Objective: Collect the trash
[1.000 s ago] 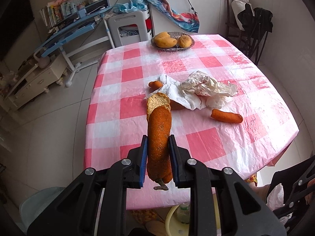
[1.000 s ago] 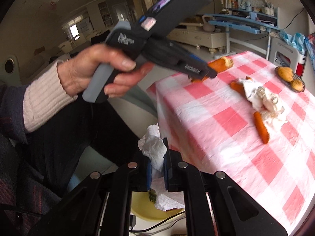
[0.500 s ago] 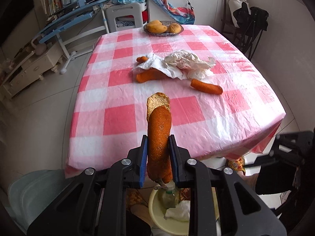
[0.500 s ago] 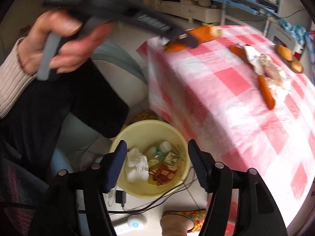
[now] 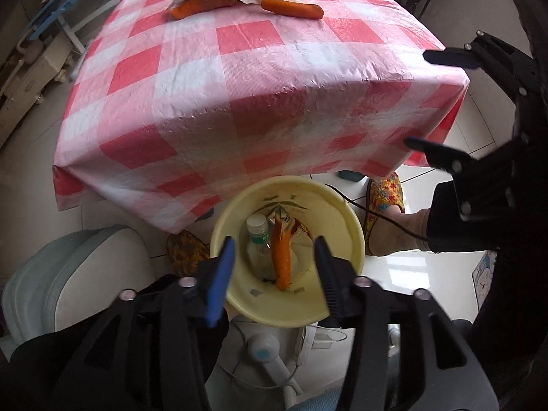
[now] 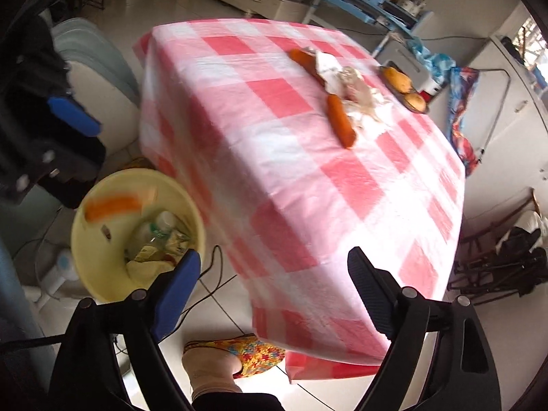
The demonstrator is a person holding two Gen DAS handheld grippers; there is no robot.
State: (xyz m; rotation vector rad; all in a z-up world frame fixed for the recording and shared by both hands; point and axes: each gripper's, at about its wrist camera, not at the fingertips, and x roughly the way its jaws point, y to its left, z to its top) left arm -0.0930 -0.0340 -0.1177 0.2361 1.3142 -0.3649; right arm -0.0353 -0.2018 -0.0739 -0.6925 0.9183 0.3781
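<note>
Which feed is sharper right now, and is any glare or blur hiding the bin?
Left wrist view: sharp; the peel in the yellow bin reads clearly, with mild sheen on the tablecloth. Right wrist view: motion-blurred, smearing the bin and peel; the floor glares white near the slipper.

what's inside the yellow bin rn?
In the yellow bin: an orange peel strip, a clear plastic bottle, crumpled wrappers. Whatever lies beneath these is covered. Left claw is open above it.
</note>
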